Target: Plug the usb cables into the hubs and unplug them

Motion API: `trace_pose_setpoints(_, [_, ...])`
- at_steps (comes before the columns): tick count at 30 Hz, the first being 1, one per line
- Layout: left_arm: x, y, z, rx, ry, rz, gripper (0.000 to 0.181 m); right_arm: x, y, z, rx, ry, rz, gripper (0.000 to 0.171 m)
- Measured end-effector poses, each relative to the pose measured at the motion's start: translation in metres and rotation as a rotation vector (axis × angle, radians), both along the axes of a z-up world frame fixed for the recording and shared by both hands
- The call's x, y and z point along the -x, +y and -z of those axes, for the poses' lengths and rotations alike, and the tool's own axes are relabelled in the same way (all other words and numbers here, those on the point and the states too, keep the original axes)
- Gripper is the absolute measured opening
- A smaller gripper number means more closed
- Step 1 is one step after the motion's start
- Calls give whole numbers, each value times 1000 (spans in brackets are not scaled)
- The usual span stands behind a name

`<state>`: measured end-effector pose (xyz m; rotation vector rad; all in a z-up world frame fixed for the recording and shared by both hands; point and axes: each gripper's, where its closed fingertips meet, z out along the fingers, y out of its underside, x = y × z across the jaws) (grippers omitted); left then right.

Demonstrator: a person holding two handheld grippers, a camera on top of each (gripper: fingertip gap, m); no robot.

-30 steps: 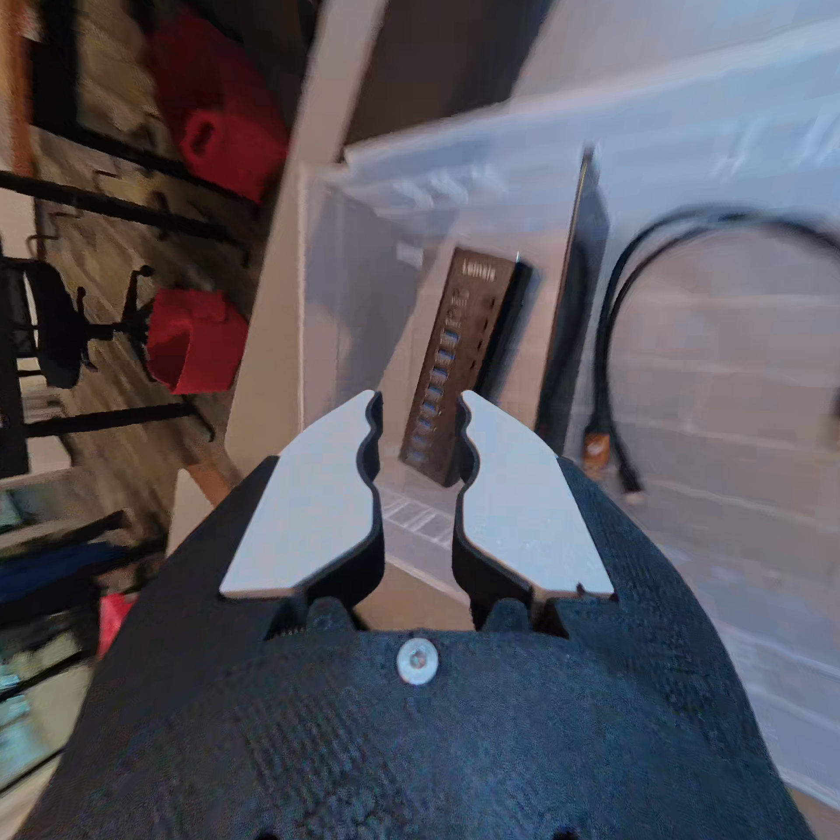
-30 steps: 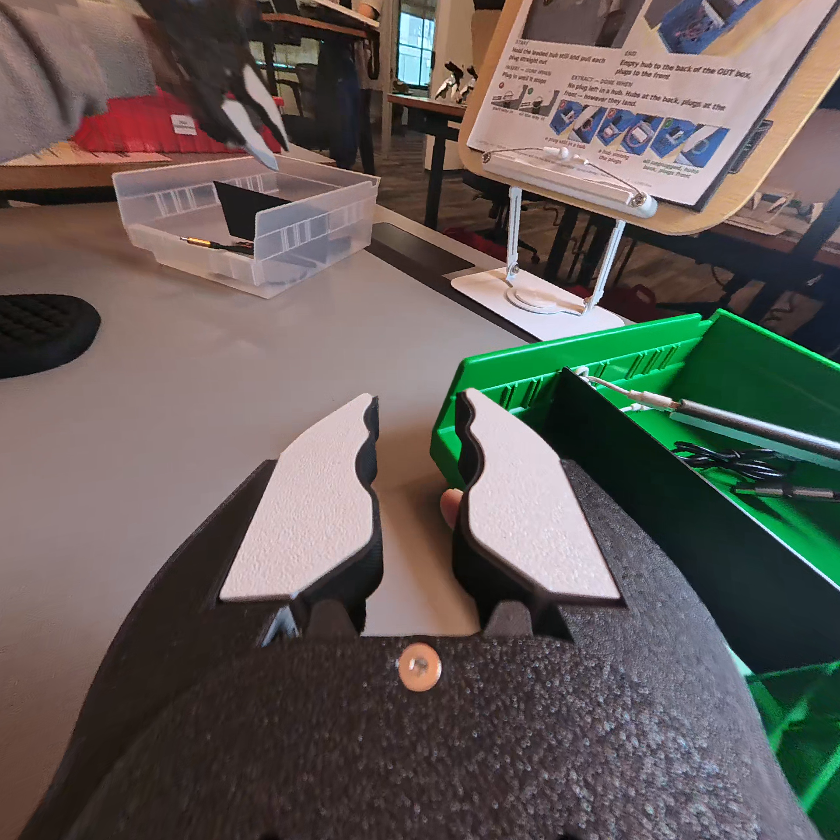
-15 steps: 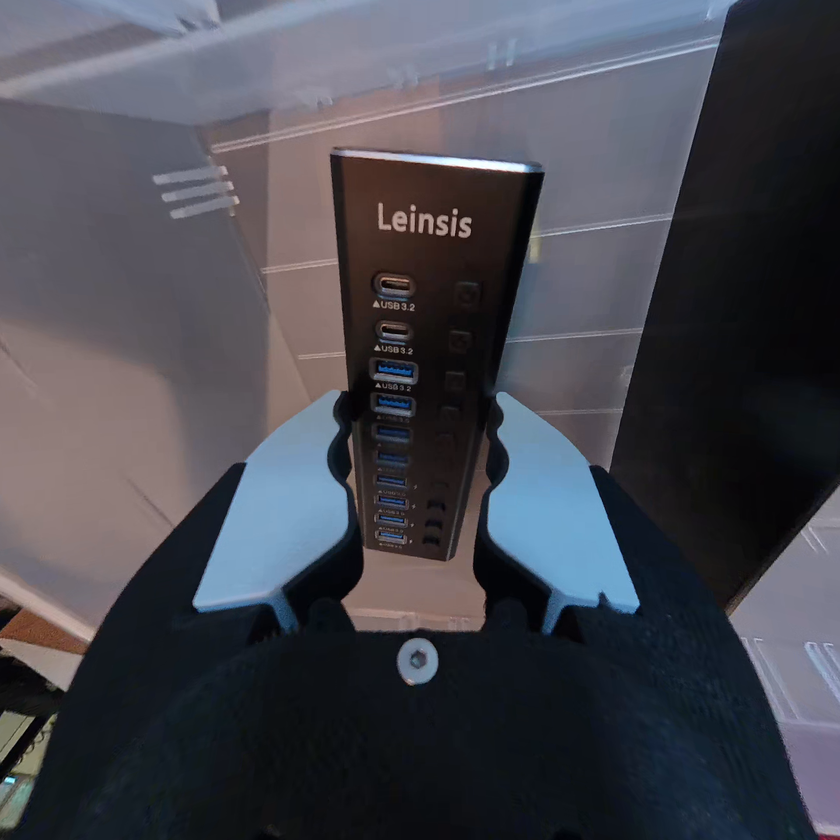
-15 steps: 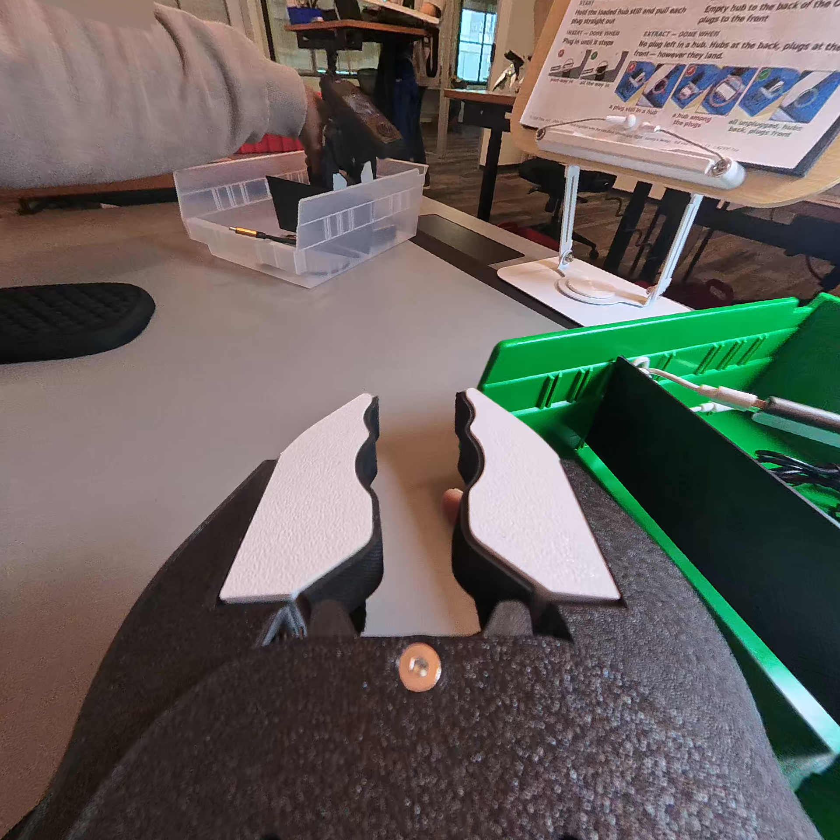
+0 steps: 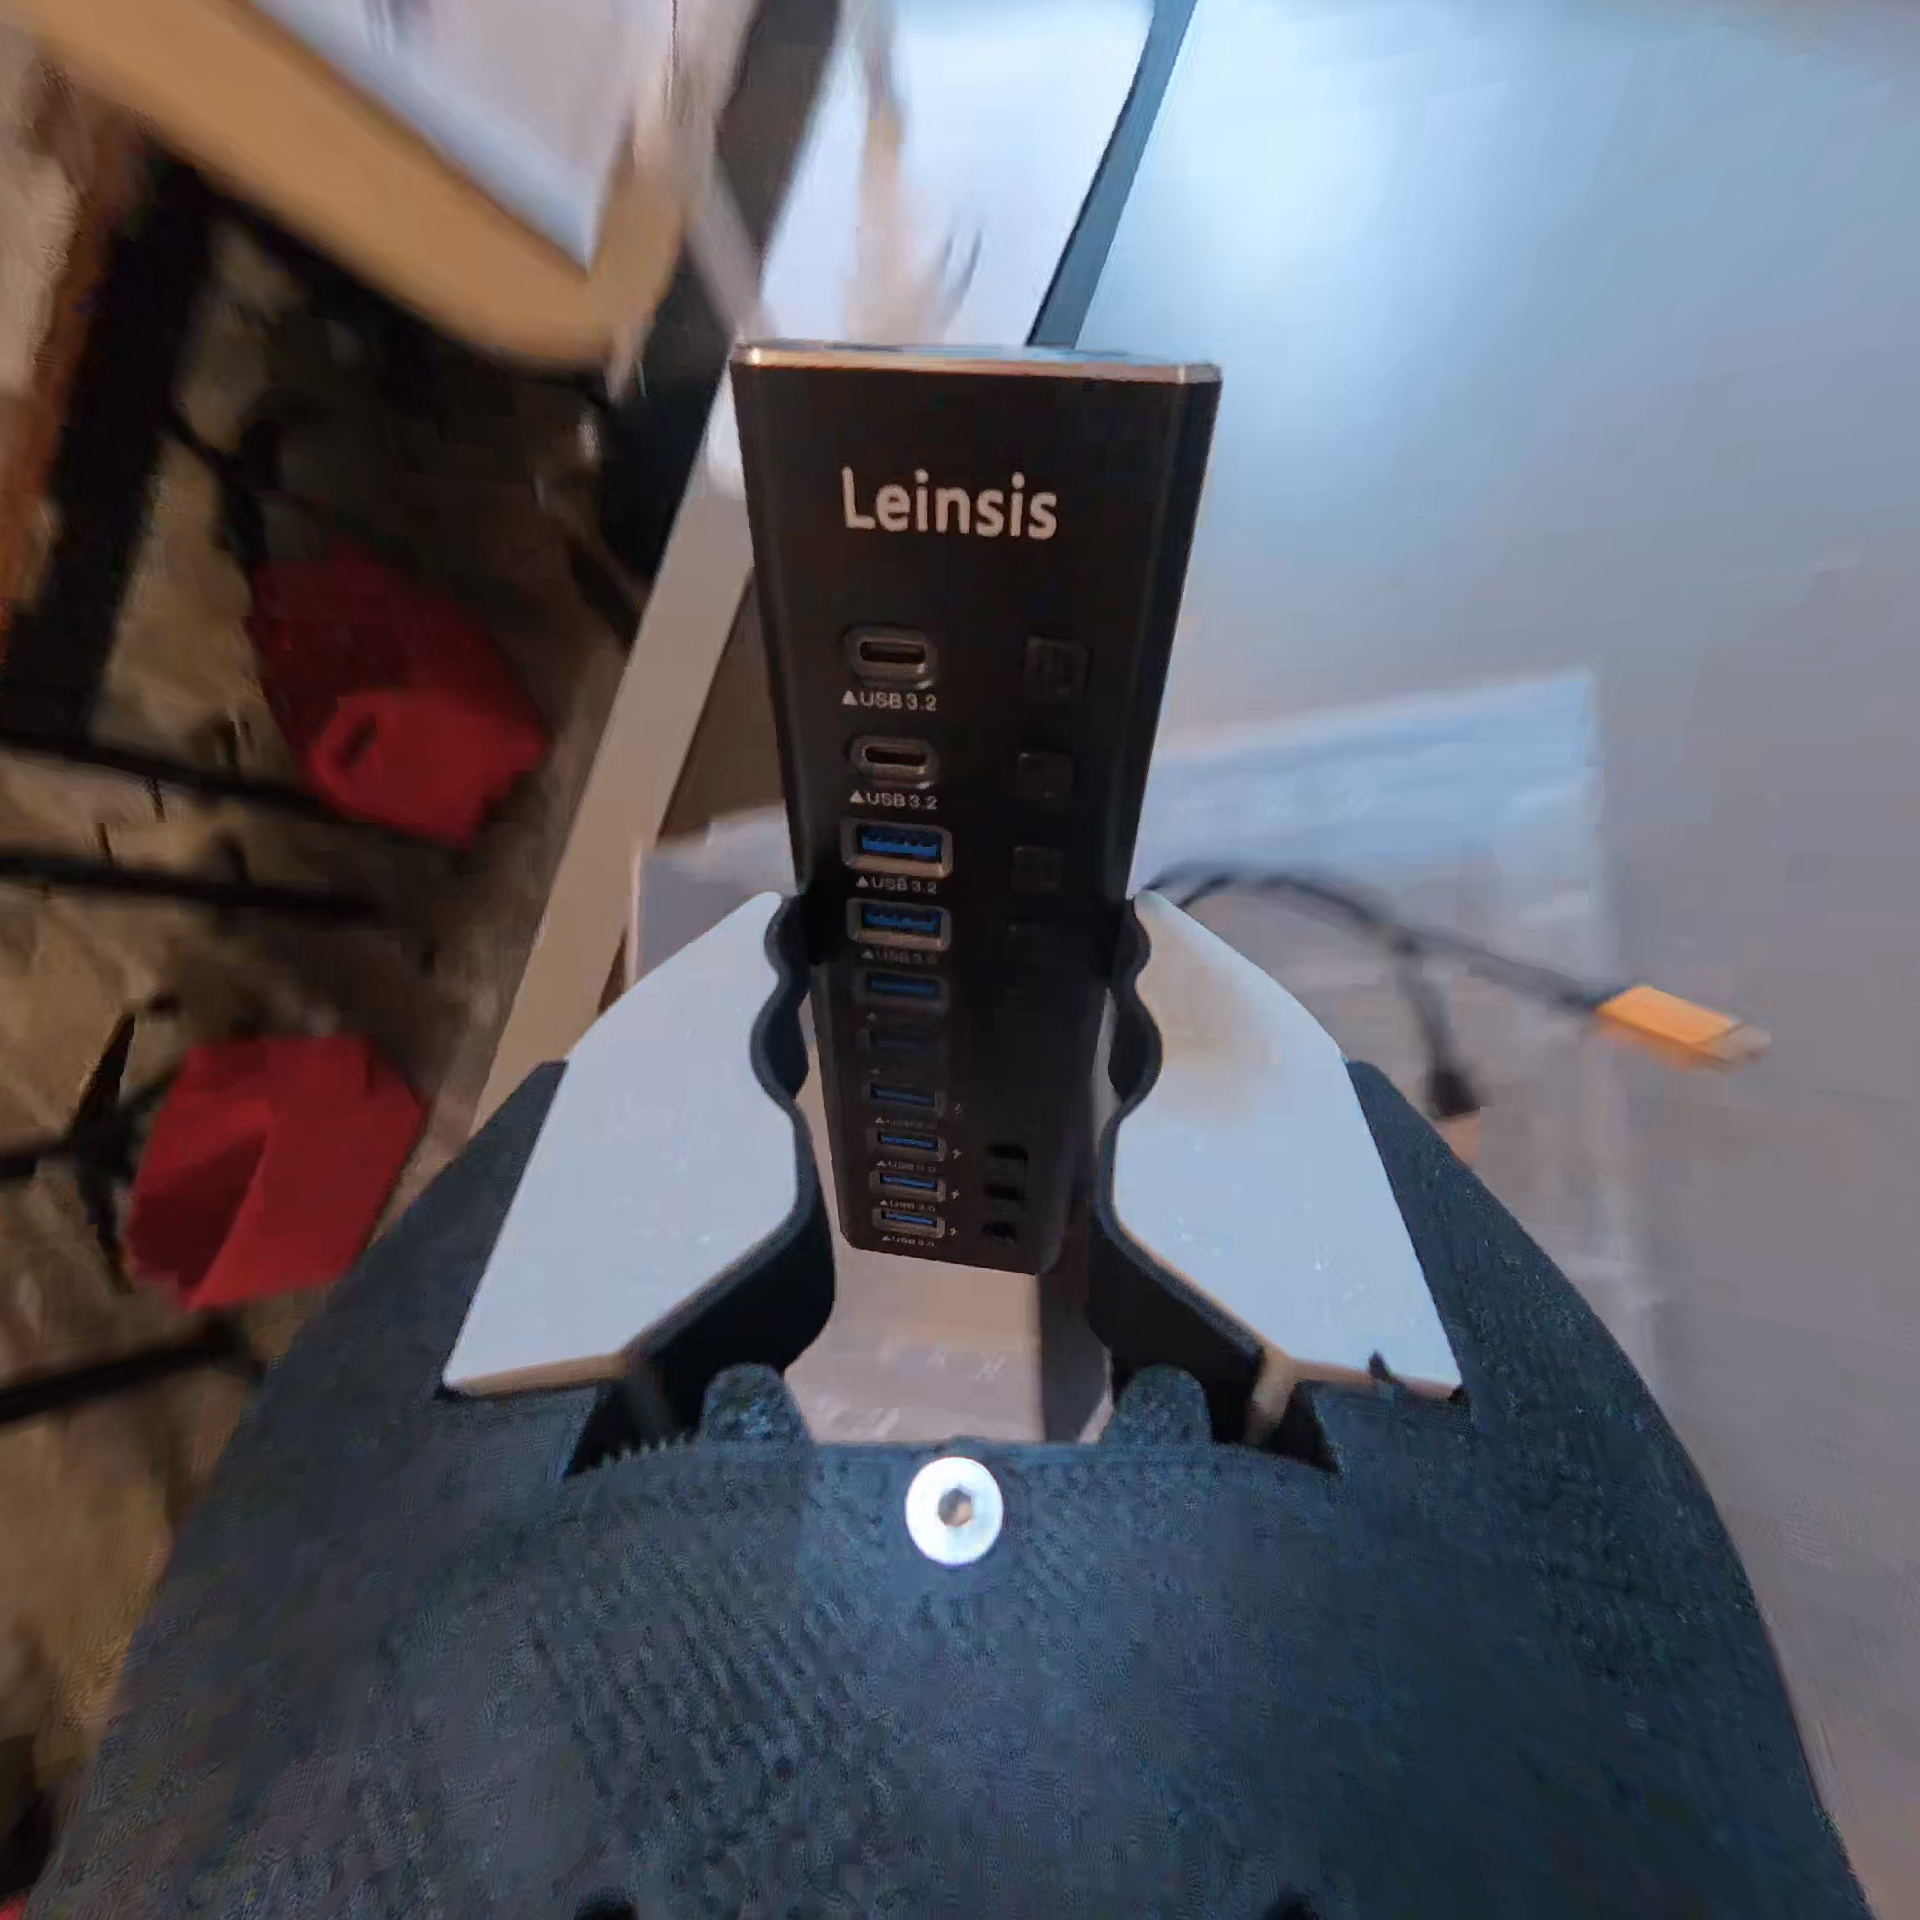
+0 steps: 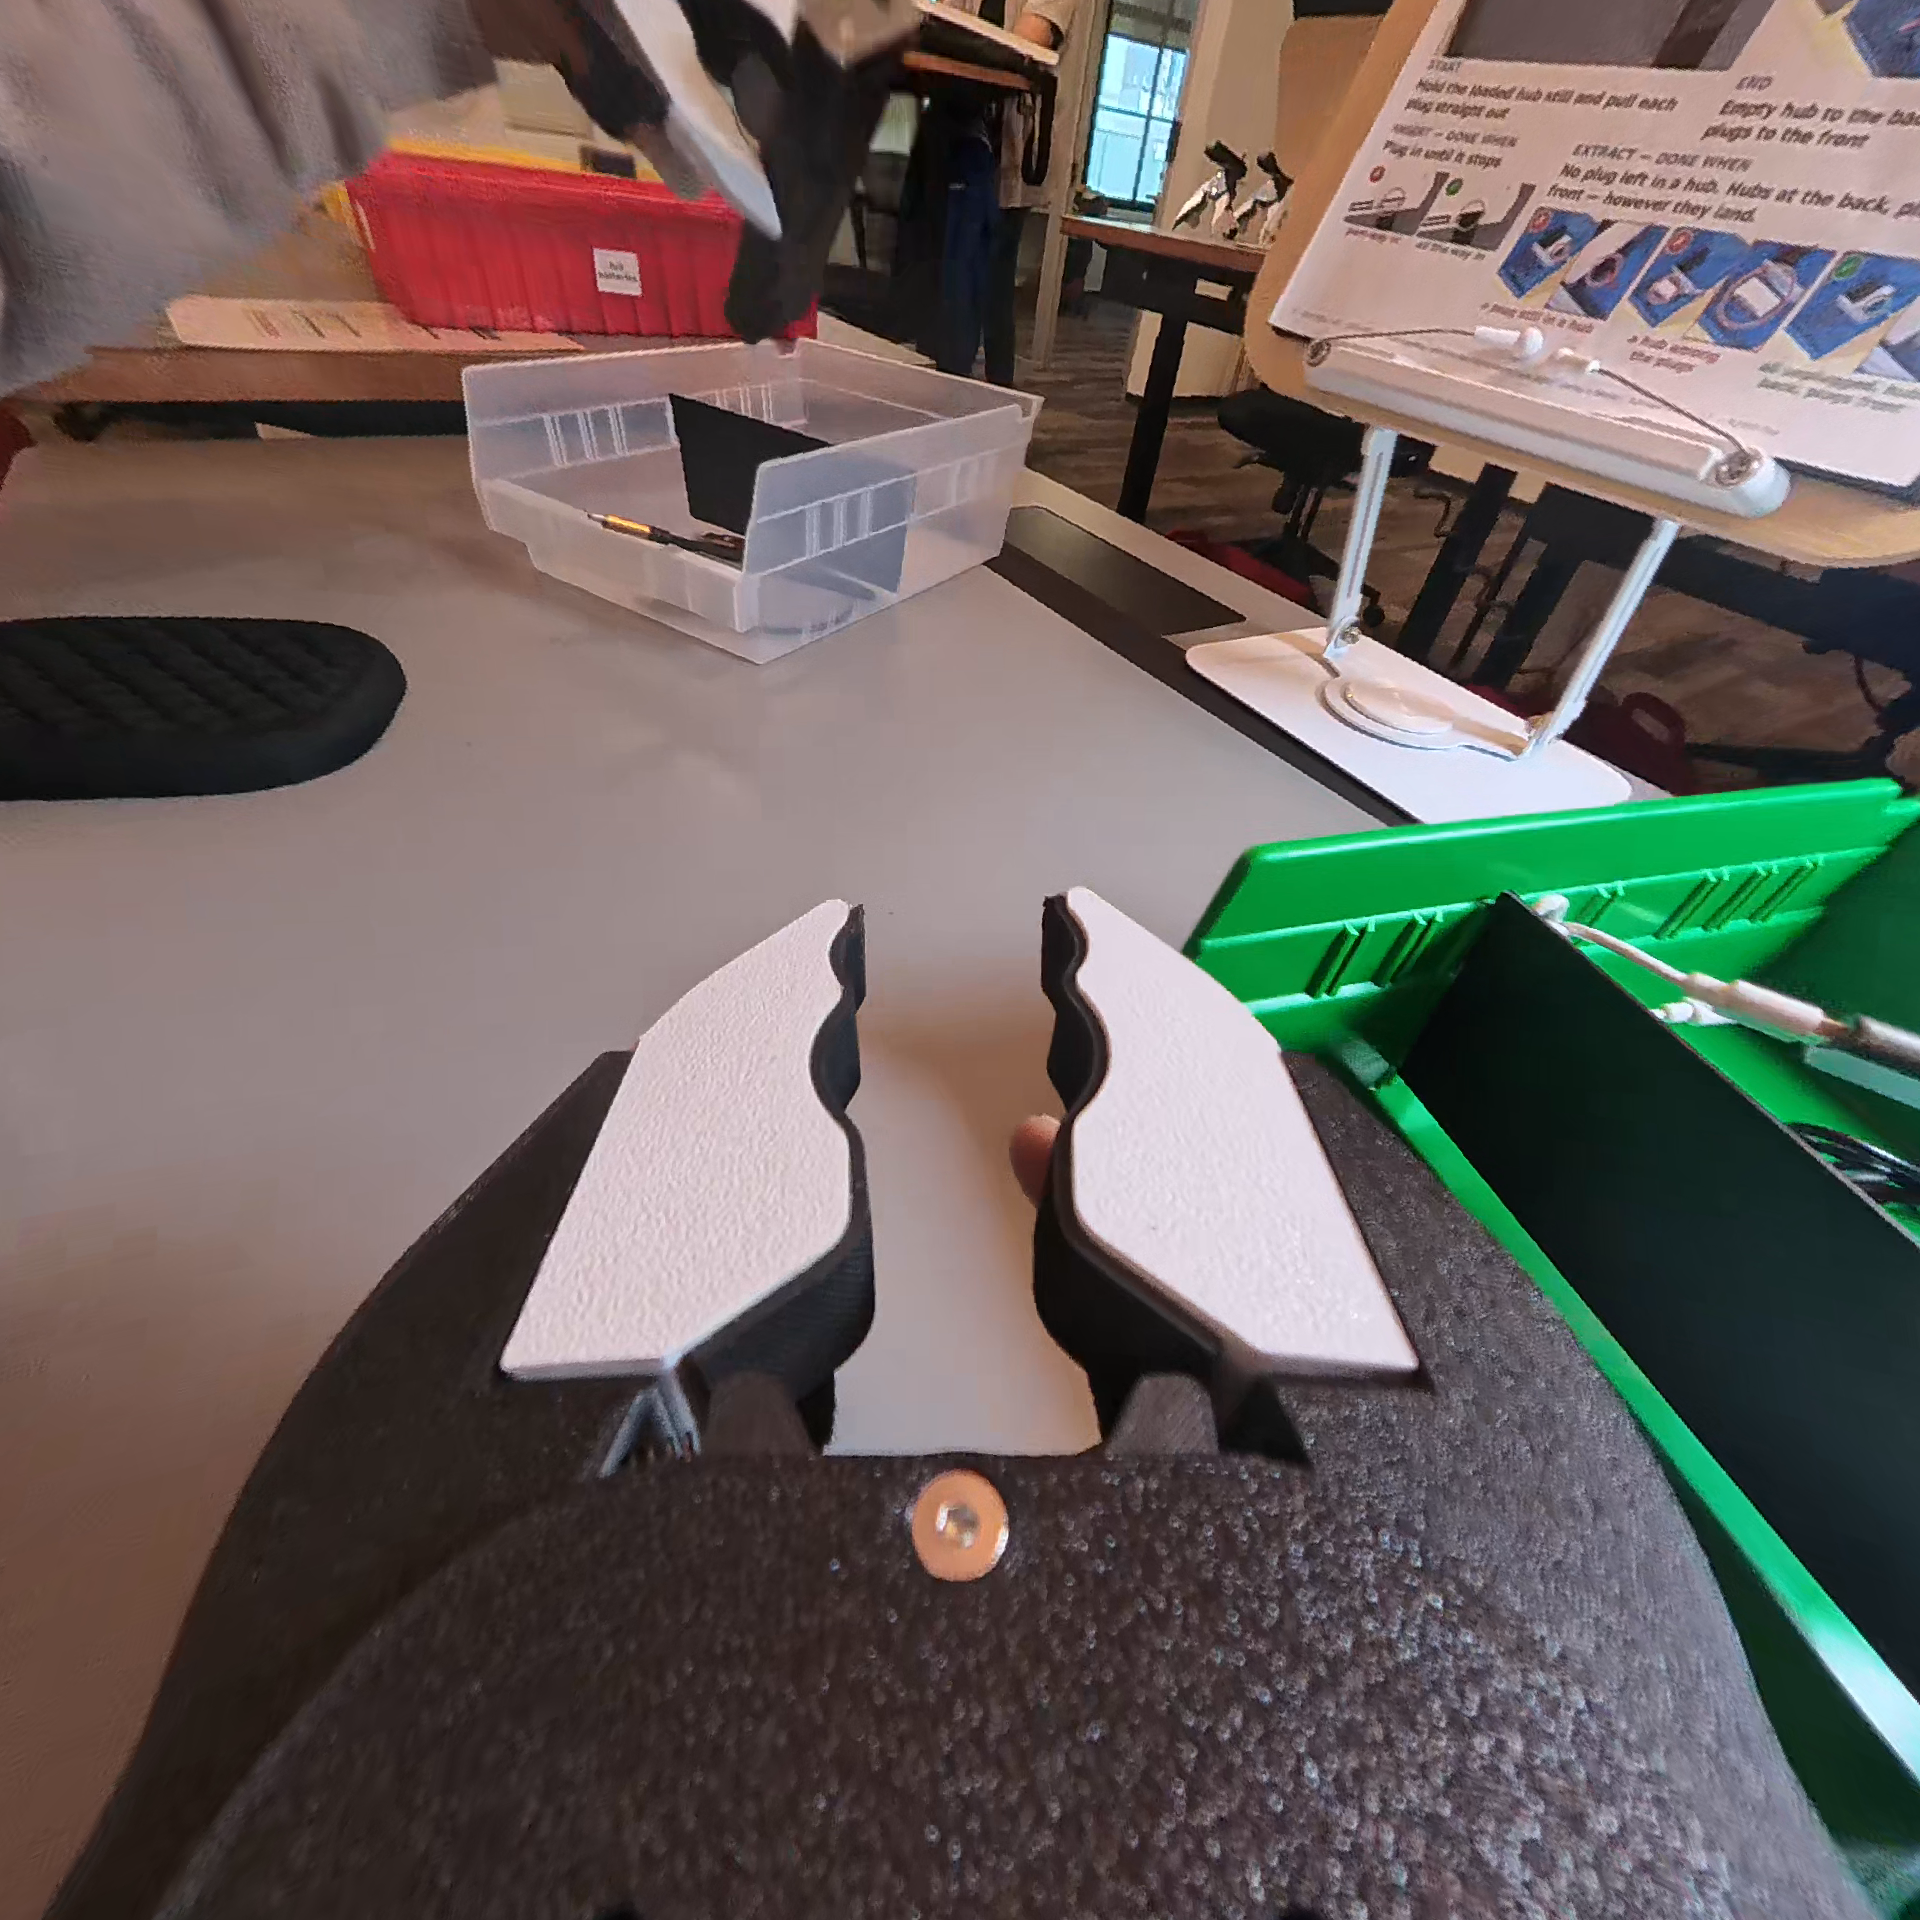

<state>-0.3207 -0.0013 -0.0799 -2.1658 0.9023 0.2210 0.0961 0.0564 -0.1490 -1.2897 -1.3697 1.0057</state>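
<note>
My left gripper (image 5: 956, 925) is shut on a black multi-port USB hub (image 5: 971, 644) and holds it lifted above the clear bin; its ports are all empty. The same gripper (image 6: 748, 135) shows blurred in the right wrist view, raised over the clear bin (image 6: 748, 488). A black cable with an orange plug (image 5: 1662, 1023) lies below in the bin. My right gripper (image 6: 951, 935) is open and empty, low over the grey table (image 6: 520, 935), just left of the green bin (image 6: 1507, 904), which holds a white cable (image 6: 1704, 1003) and a black divider (image 6: 1621, 1091).
A black divider (image 6: 727, 462) stands in the clear bin. A black textured pad (image 6: 177, 701) lies at the table's left. A stand with an instruction sheet (image 6: 1590, 260) is at the right. A red bin (image 6: 551, 249) sits on a table behind. A grey sleeve (image 6: 156, 156) reaches in. My right fingertips sit around 45 cm from my left ones.
The left gripper closed on the hub inside the clear bin and lifted it up out of the bin. The right gripper stayed open near the green bin and shifted slightly.
</note>
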Motion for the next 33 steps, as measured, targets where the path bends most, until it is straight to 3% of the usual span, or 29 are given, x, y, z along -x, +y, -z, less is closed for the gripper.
trace_pose_setpoints(3, [-104,-17,-30,-179,-197,116,58,16,-18,-4,-2,-17,-47,40])
trace_pose_setpoints(5, [-176,-29,-31,-240,-383,180,57,30,-35,-9,0,-31,-88,48])
trace_pose_setpoints(9, [-291,-49,-4,-231,-704,336,57,57,-76,-19,11,-64,-206,63])
trace_pose_setpoints(12, [-337,-50,21,-187,-821,390,57,73,-104,-12,40,-114,-297,69])
trace_pose_setpoints(15, [-362,-54,35,-132,-890,434,57,87,-126,15,79,-186,-371,75])
trace_pose_setpoints(21, [-371,-53,57,-124,-833,427,57,95,-139,41,113,-156,-437,62])
trace_pose_setpoints(27, [-351,-65,39,-175,-907,473,72,86,-148,19,122,-4,-514,61])
trace_pose_setpoints(33, [-350,-75,92,6,-770,529,84,74,-139,-10,102,125,-488,61])
